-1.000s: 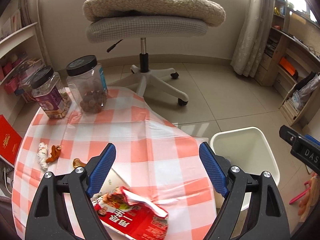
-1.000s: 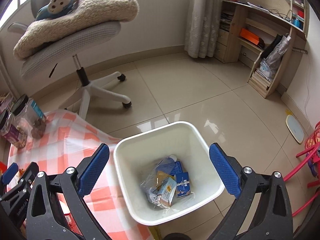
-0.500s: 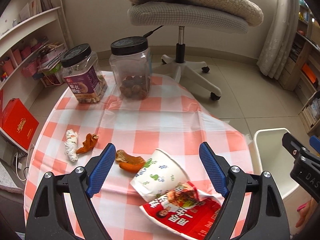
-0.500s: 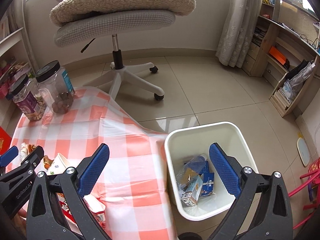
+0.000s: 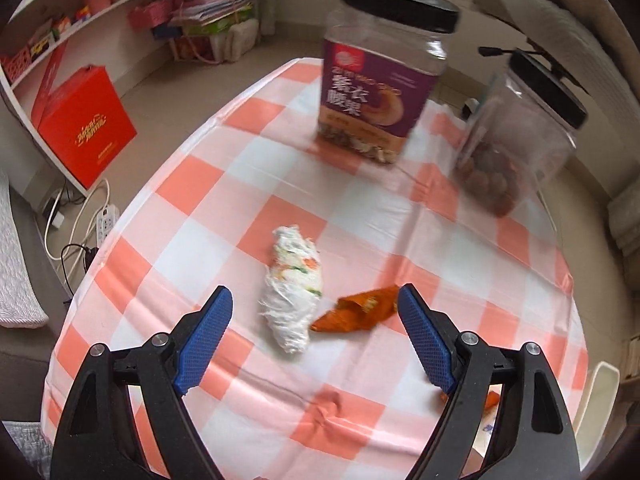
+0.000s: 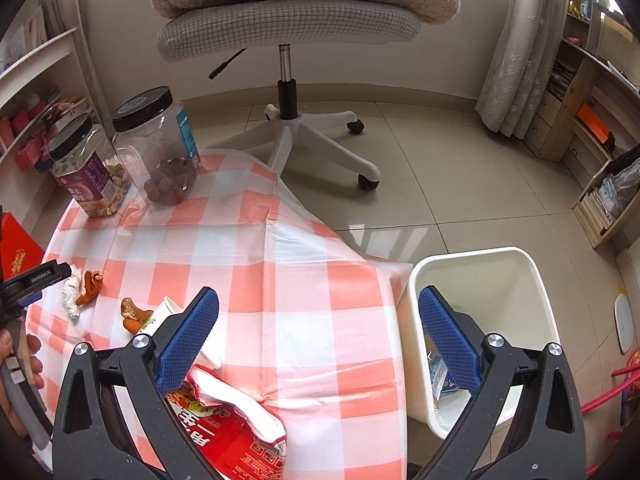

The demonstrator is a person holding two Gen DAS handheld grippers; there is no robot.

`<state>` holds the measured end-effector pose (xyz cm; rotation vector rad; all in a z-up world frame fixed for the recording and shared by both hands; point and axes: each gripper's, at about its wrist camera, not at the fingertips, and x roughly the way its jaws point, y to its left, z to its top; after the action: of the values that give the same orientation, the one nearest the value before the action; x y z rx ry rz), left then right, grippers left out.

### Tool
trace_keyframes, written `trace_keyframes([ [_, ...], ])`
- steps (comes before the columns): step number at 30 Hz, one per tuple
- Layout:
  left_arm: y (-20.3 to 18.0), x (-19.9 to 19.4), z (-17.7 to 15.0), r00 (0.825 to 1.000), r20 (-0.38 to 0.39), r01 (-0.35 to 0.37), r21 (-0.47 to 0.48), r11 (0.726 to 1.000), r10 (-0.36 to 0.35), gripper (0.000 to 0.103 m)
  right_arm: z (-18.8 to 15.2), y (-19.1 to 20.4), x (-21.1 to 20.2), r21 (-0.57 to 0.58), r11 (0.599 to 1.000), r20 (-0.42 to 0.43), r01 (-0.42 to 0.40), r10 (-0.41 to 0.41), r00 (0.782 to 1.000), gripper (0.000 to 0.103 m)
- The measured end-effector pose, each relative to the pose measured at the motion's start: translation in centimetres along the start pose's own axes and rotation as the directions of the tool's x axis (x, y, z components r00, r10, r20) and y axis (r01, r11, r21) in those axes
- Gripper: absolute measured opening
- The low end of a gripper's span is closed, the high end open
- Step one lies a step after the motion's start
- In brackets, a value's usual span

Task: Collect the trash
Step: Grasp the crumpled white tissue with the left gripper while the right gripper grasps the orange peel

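The left gripper [image 5: 312, 336] is closing around a crumpled tissue [image 5: 291, 286] and orange peel [image 5: 358, 310], touching neither. The right gripper [image 6: 318, 338] is hanging open, empty. Some packaging, probably cartons, is already lying in the white bin [image 6: 536, 280]; the red wrapper [image 6: 232, 436] and paper cup [image 6: 160, 314] are waiting.

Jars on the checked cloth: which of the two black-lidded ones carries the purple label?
The purple-label jar, holding pale nuts, on the left in the left wrist view. The clear jar beside it has no purple wrap and shows dark round fruits at its bottom.
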<state>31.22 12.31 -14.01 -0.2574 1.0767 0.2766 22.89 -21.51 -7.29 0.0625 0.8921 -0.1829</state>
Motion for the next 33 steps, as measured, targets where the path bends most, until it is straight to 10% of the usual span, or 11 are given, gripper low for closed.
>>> trace_keyframes([
  [9,2.5,4.9,0.2,0.986,-0.158,0.037,-0.059,0.998,-0.046,0.039,-0.1,3.2,1.2,-0.033,0.998,-0.022,-0.049,0.048,0.999,0.096],
  [18,4.7,-2.1,0.7,0.995,-0.032,0.093,-0.011,0.996,-0.093,0.037,0.0,8.6,2.3,-0.078,0.977,-0.104,-0.199,0.191,0.976,0.096],
  [24,7.7,-8.6,1.1,0.990,0.092,0.108,0.003,0.994,-0.107,0.037,-0.2,18.5,4.3,-0.122,0.927,-0.216,-0.355,0.324,0.921,0.096],
  [33,12.0,-11.2,0.8,0.985,0.133,0.118,-0.025,0.993,-0.113,0.038,-1.3,26.8,9.8,-0.057,0.944,-0.297,-0.324,0.294,0.909,0.088],
])
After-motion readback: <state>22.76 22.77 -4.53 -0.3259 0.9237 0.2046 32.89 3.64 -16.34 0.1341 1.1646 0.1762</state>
